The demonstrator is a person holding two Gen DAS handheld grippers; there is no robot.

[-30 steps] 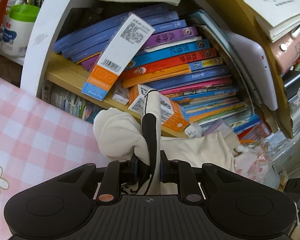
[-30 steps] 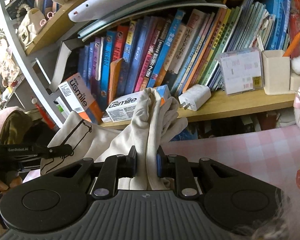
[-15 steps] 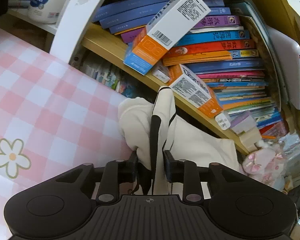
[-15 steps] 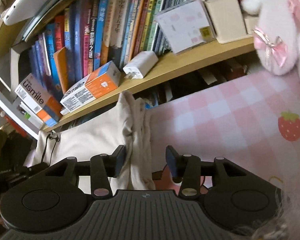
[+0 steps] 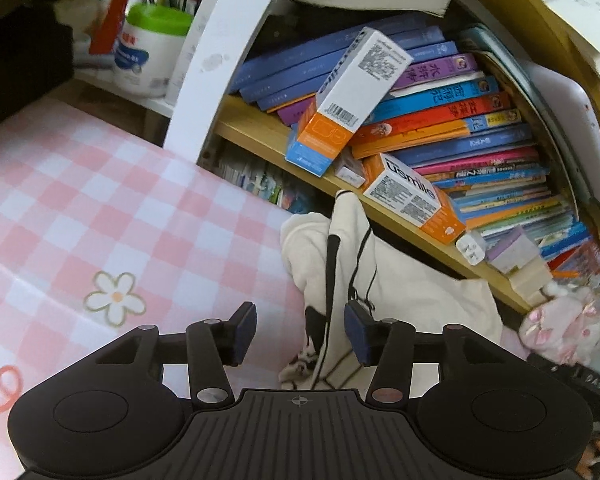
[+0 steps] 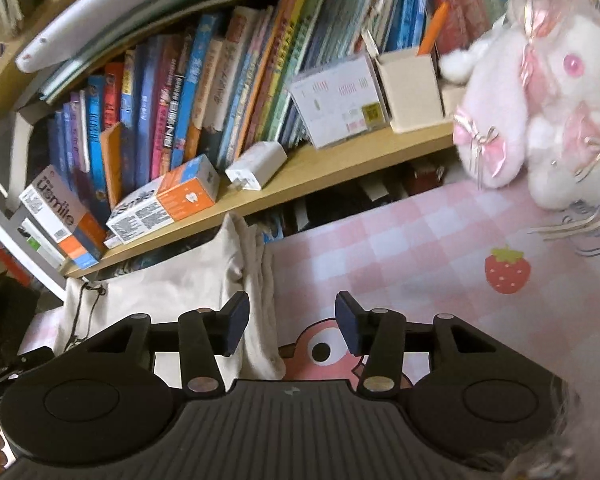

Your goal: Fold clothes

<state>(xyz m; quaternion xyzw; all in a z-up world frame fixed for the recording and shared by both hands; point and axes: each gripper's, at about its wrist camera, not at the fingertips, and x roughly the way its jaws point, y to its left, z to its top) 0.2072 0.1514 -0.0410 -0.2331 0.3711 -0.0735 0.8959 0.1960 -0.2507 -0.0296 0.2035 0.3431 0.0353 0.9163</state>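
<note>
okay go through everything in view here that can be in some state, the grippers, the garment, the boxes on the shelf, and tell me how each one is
Left gripper: jaws opening, pads off the cloth between them.
Right gripper: jaws opening, a fold lies by one pad, unpinched.
Cream fabric garment with black cord: bunched on the pink checked tablecloth.
Orange-and-white toothpaste box: closed, leaning on books.
Second orange-and-white box: closed, lying flat on the wooden shelf.
White-and-pink plush toy: propped on the tablecloth.

Crammed wooden bookshelf [image 6: 320, 176] behind pink checked tablecloth [image 5: 100, 208]

Soft indoor light, fisheye-bent edges, slight blur
</note>
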